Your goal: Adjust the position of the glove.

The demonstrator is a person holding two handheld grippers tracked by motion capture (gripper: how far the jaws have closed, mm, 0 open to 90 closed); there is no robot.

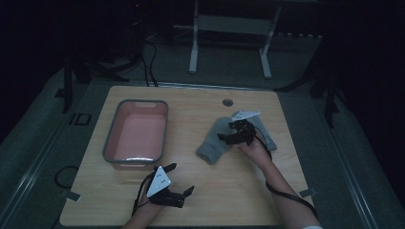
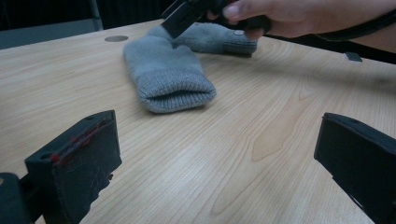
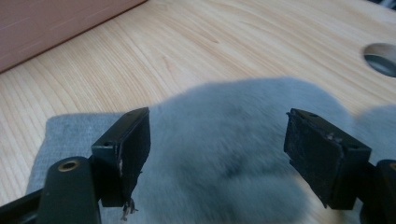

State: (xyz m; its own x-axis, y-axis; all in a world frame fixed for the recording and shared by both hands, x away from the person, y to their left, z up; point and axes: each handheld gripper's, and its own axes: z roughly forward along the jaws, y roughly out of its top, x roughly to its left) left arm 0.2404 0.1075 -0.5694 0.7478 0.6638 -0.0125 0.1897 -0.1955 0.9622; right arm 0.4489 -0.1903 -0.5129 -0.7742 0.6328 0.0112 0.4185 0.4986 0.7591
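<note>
From above, the right gripper (image 1: 237,133) hovers over two grey mittens (image 1: 215,143) right of the pink tub (image 1: 137,135); the left gripper (image 1: 175,187) waits near the table's front edge, jaws spread. Its own view faces the near mitten's cuff (image 2: 173,91). Right gripper view: jaws released, straddling fuzzy wool (image 3: 219,154), so I'd drop lower before pinching, taking one mitten only

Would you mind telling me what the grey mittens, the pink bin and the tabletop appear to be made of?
Grey mittens: knitted, likely wool or acrylic; the ribbed cuff and soft matte fuzz show in the left gripper view. Pink bin: probably moulded plastic, with smooth walls, a grey rim and a faint sheen on its floor. Tabletop: light wood grain, smooth finish; solid wood or laminate, I cannot tell.
</note>
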